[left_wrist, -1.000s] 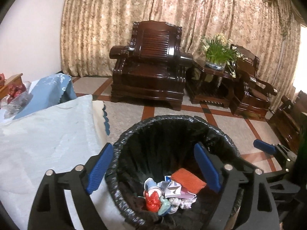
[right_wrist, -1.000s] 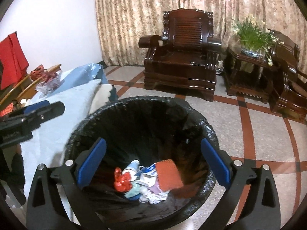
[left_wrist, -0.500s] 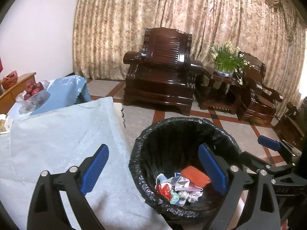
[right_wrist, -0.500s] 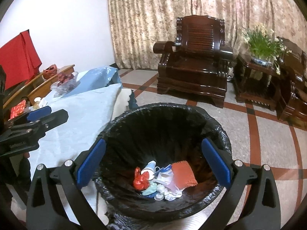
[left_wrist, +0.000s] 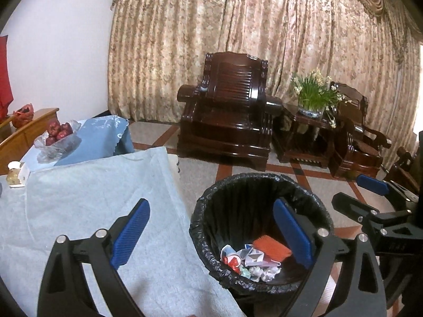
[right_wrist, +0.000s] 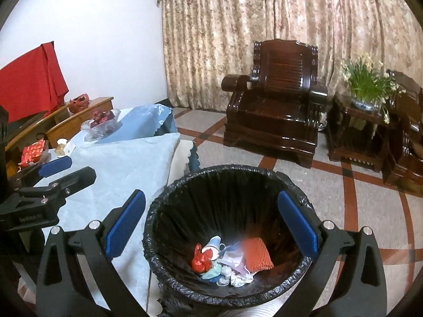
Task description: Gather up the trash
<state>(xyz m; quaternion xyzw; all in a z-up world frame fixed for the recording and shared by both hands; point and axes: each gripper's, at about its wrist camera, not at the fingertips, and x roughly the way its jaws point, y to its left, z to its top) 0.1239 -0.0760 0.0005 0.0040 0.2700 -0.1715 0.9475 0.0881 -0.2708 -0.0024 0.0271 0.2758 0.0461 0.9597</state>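
A bin with a black liner (left_wrist: 238, 178) (right_wrist: 224, 169) stands on the floor against the table's edge. At its bottom lies trash (left_wrist: 253, 259) (right_wrist: 227, 261): crumpled paper, a red wrapper, a small cup and an orange-red pad (right_wrist: 256, 253). My left gripper (left_wrist: 210, 206) hangs open above the bin's left rim and the cloth, with nothing between its blue pads. My right gripper (right_wrist: 211, 198) is open over the bin's mouth, also empty. Each gripper shows at the edge of the other's view (left_wrist: 354, 192) (right_wrist: 71, 170).
A table under a pale blue cloth (left_wrist: 92, 198) lies left of the bin, with a bag of red fruit (left_wrist: 58, 134) at its far end. Dark wooden armchairs (left_wrist: 227, 121) and a side table with a flowering plant (left_wrist: 314, 97) stand before curtains.
Both grippers have risen and drawn back from the bin, so it looks smaller and lower. In the left wrist view the bin has slid right and more of the cloth shows.
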